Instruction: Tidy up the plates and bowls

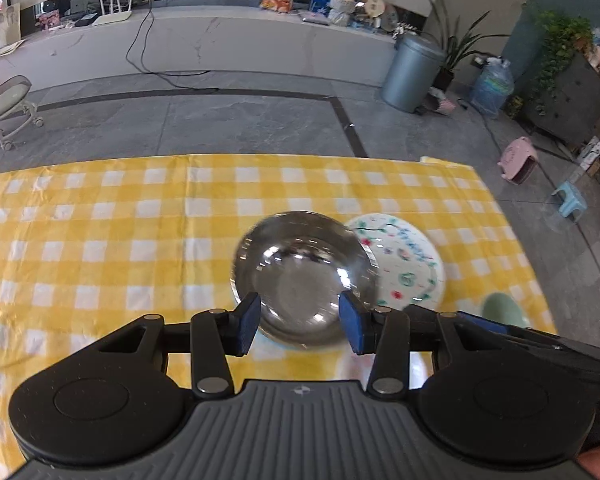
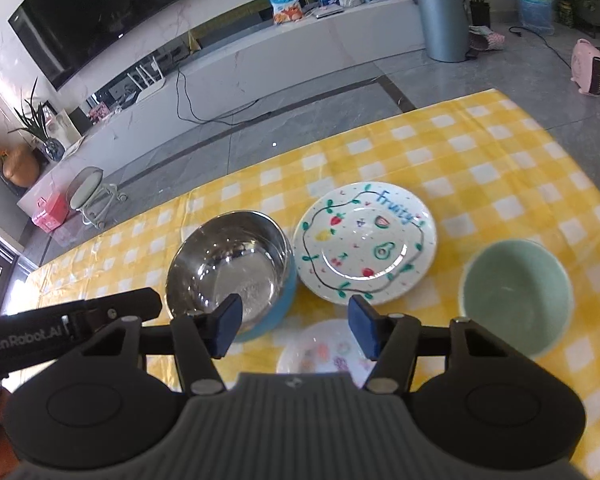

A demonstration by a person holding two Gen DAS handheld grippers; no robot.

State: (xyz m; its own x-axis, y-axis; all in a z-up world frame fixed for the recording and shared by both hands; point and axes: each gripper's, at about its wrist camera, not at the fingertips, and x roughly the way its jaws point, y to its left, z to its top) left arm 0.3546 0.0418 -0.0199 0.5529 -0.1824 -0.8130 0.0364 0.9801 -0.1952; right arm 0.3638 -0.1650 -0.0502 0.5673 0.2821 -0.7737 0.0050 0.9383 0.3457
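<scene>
Your left gripper (image 1: 299, 322) is open, with nothing pinched between its blue pads (image 1: 247, 323). Right in front of it sits the steel bowl (image 1: 304, 276), its near rim showing in the gap between the pads. Your right gripper (image 2: 294, 326) is open too and holds nothing.

Just past the right gripper's left pad is that same steel bowl (image 2: 230, 264), which has a blue outside. Straight ahead, a bit farther, lies the fruit plate (image 2: 364, 242) with the word "Fruity" on it, just beside the bowl. Off to the right stands the green bowl (image 2: 516, 296). Right under the right gripper is a small painted plate (image 2: 320, 350), partly hidden.

All of them rest on the yellow checked tablecloth (image 2: 480, 152).

The steel bowl looks light, hard and slippery, so pinch its rim, one pad inside and one outside. The plates and the green bowl look like they could break, so lift them gently. The flat plates sit low on the cloth, so slide a pad under the edge and hold the rim.
</scene>
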